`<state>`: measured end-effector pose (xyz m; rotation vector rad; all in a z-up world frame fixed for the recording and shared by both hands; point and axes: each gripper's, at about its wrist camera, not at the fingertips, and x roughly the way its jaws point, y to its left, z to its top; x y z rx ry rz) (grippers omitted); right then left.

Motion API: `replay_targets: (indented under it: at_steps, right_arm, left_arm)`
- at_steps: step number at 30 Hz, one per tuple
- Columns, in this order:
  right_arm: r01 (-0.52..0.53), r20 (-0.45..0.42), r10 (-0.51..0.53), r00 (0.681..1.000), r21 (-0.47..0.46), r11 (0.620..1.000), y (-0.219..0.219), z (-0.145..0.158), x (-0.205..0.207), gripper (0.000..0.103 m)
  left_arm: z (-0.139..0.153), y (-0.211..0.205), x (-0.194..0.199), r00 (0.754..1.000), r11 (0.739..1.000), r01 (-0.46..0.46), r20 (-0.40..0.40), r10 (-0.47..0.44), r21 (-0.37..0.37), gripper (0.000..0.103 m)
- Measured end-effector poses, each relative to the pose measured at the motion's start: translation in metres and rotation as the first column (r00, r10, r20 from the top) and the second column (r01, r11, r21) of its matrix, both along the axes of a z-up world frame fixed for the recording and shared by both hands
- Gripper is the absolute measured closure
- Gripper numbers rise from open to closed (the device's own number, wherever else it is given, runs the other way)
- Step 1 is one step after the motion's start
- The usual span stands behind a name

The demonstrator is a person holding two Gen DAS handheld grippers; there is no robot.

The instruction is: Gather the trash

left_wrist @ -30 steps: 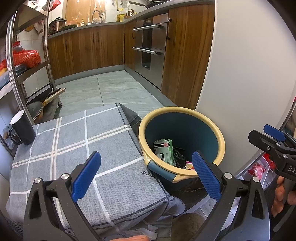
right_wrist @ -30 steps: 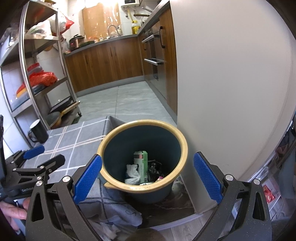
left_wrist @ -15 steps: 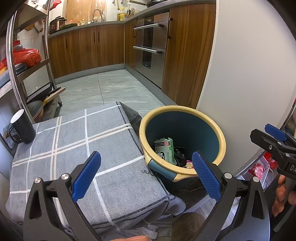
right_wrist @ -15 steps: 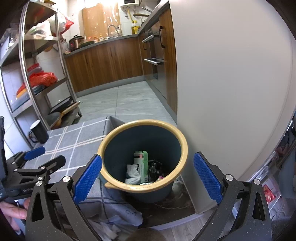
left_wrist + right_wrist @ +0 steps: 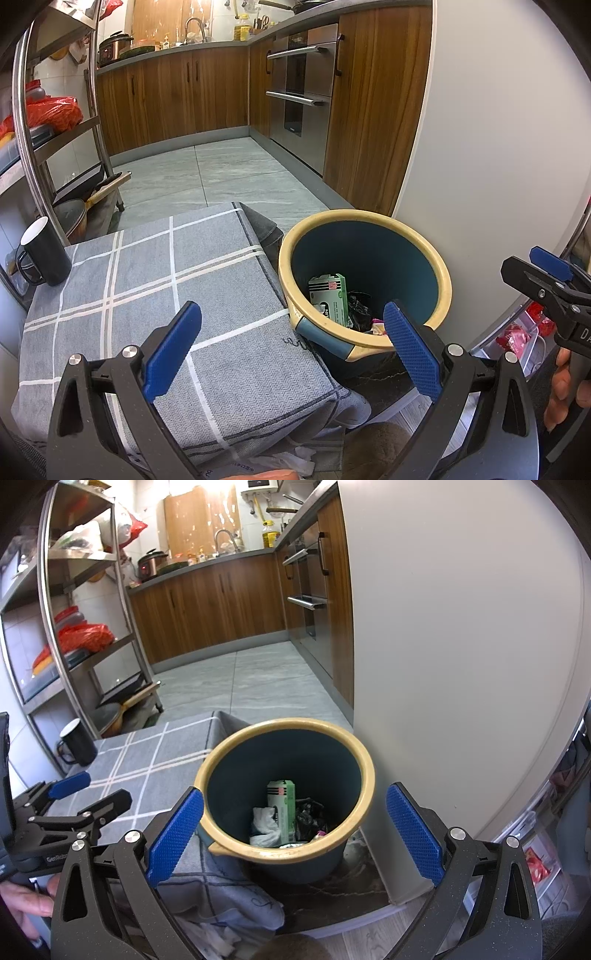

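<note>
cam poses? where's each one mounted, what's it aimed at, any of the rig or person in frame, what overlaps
Left wrist: on the left gripper, open, aimed over the cloth at the bin; right gripper and fingers at the right edge.
Right wrist: on the right gripper, open, looking down into the bin; left gripper and a hand lower left.
Shared: bin, green carton, cloth, black mug, kitchen cabinets.

1. Left hand-held gripper (image 5: 291, 347): matte black speckled plastic frame with triangular cut-outs at 7 and 5 o'clock.
2. Finger pads (image 5: 171, 347): blue, diamond-knurled, oblong.
3. Fasteners: round silver screw heads, two per finger.
4. Right hand-held gripper (image 5: 293, 829): identical build.
5. Markings: white lettering, partly legible, on each gripper's side.
</note>
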<state>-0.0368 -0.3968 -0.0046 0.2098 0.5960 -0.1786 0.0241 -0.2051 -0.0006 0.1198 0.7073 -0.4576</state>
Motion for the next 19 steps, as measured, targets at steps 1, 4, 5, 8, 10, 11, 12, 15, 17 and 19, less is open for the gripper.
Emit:
replay_targets:
  at_steps: [1, 4, 5, 8, 10, 11, 12, 15, 17, 19]
  right_arm:
    - [0.000, -0.001, 0.000, 1.000, 0.000, 1.000, -0.0001, -0.0001, 0.0001, 0.005]
    - [-0.001, -0.001, 0.001, 1.000, -0.001, 1.000, -0.0002, 0.0000, 0.0000, 0.005]
    - [-0.001, -0.001, 0.001, 1.000, -0.001, 1.000, -0.0003, -0.0001, 0.0000, 0.005]
    - [0.000, -0.001, 0.000, 1.000, 0.000, 1.000, -0.0003, -0.0001, -0.0001, 0.005]
    - [0.000, -0.001, 0.000, 1.000, 0.000, 1.000, -0.0002, -0.0001, 0.0002, 0.005]
    - [0.000, -0.001, 0.000, 1.000, 0.000, 1.000, -0.0002, -0.0001, 0.0001, 0.005]
    - [0.000, -0.002, 0.000, 1.000, 0.000, 1.000, -0.0002, -0.0001, 0.0001, 0.005]
    - [0.000, -0.001, 0.000, 1.000, -0.001, 1.000, -0.0002, 0.0000, 0.0000, 0.005]
    - [0.000, -0.001, 0.000, 1.000, 0.001, 1.000, -0.0005, -0.0001, 0.0002, 0.005]
    - [0.001, 0.000, -0.001, 1.000, 0.001, 1.000, -0.0005, 0.0001, 0.0001, 0.005]
  left_arm:
    - [0.0001, 0.0004, 0.0002, 1.000, 1.000, 0.000, 0.000, 0.000, 0.000, 0.006]
    - [0.0000, -0.0002, -0.0003, 1.000, 1.000, 0.002, 0.003, -0.002, -0.002, 0.006]
    - [0.0001, 0.0003, -0.0006, 1.000, 1.000, 0.005, 0.006, -0.005, -0.007, 0.006]
    - [0.0004, -0.0001, -0.0022, 1.000, 1.000, 0.015, 0.013, -0.015, -0.011, 0.006]
    - [0.0008, -0.0008, -0.0024, 1.000, 1.000, 0.022, 0.014, -0.022, -0.016, 0.006]
    - [0.0010, -0.0013, -0.0024, 1.000, 1.000, 0.024, 0.013, -0.024, -0.017, 0.006]
    - [0.0009, -0.0018, -0.0021, 1.000, 1.000, 0.026, 0.011, -0.025, -0.016, 0.006]
    - [-0.0001, -0.0024, -0.0023, 1.000, 1.000, 0.025, 0.007, -0.025, -0.012, 0.006]
    - [-0.0001, -0.0023, -0.0016, 1.000, 1.000, 0.022, 0.005, -0.022, -0.010, 0.006]
    - [-0.0002, -0.0018, -0.0010, 1.000, 1.000, 0.019, 0.003, -0.019, -0.011, 0.006]
